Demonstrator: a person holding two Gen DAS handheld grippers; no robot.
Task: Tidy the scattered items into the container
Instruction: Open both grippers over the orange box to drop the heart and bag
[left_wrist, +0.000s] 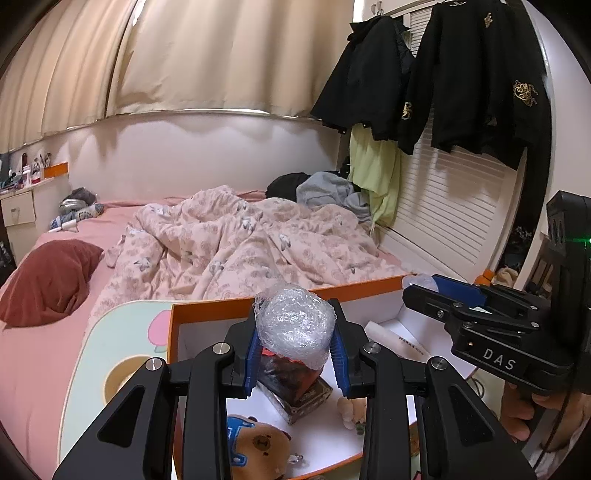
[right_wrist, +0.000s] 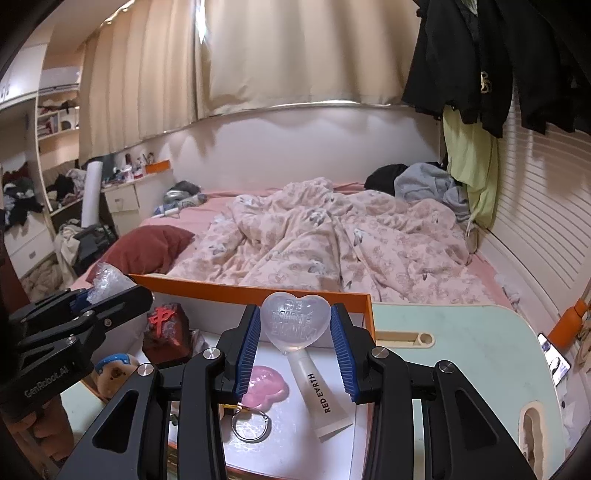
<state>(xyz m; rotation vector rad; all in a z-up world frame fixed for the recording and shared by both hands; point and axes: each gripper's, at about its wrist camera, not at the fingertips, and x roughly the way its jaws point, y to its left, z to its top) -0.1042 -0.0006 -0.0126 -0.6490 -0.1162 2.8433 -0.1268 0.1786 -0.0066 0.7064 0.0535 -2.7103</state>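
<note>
- Setting: a bedroom with beige curtains; a bed (right_wrist: 332, 236) with a rumpled pink floral quilt, a dark red pillow (left_wrist: 48, 280), and black jackets (left_wrist: 461, 74) hanging at the right.
- Work surface: a pale lap tray (right_wrist: 461, 350) with a cartoon print, set on the bed in front of the person so the container sits level within reach.
- Container: an open box (right_wrist: 258, 290) with orange rim and white floor, standing on the tray; both grippers are above it.
- Left gripper (left_wrist: 295, 332): jaws at middling width, closed against a wad of bubble wrap (left_wrist: 295, 321). It hangs over the box interior, probably so the wad can drop straight in.
- Right gripper (right_wrist: 295, 328): jaws at a similar width, flanking the clear heart-shaped cap (right_wrist: 295, 319) of a white tube (right_wrist: 321, 391) marked RED EARTH. The tube slants down with its flat end on the box floor; whether the pads press on the cap or have just let go, I cannot tell.
- Already in the box: a dark block with a red character (right_wrist: 168, 328); a small brown plush animal in blue (left_wrist: 255, 443); a pink flat charm (right_wrist: 264, 384) on a metal ring (right_wrist: 251, 424).
- Status, as a judgement: tidying looks well advanced, with the wad and tube among the last pieces. No loose items show on the bare parts of the tray.
- Caution: the two grippers are close together over one small box, so releasing in turn seems wise.
</note>
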